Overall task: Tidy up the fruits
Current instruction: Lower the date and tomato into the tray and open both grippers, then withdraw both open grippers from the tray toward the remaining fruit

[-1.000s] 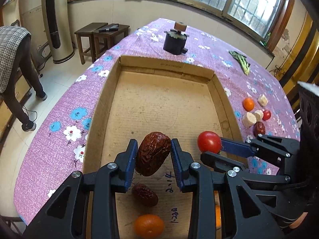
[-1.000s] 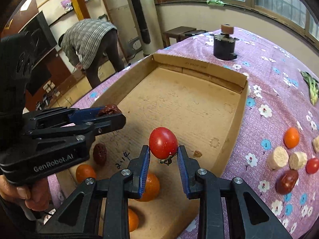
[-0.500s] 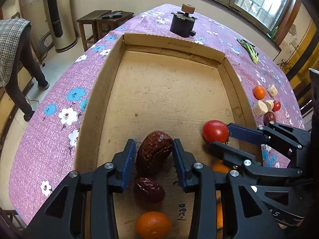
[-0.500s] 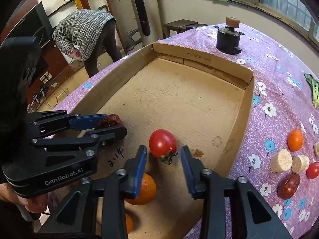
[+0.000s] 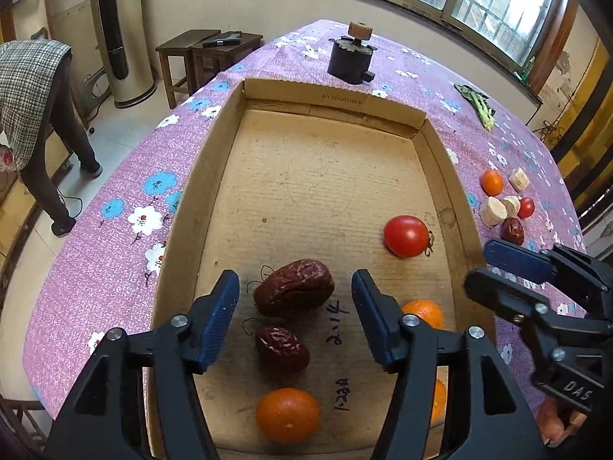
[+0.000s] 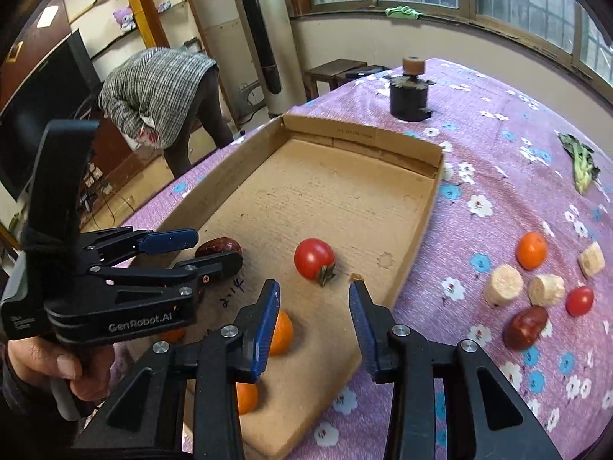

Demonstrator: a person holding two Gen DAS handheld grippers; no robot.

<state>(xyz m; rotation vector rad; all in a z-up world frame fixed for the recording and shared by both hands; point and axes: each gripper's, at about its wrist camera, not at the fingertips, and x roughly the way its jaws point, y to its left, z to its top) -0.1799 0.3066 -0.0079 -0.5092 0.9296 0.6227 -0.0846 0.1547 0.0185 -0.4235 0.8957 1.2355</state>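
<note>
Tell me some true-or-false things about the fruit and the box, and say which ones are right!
1. The big tomato lies inside the cardboard box. True.
2. The left gripper is squeezing the big red date. False: its jaws are open and the date lies on the box floor between them.
3. The right gripper is open and holds nothing. True.
4. All the fruit is already in the box. False: a small orange, a small tomato and a date lie on the purple tablecloth.
5. The box has only one orange in it. False: the left wrist view shows at least two, one at the near end and another behind the left gripper's finger.
</note>
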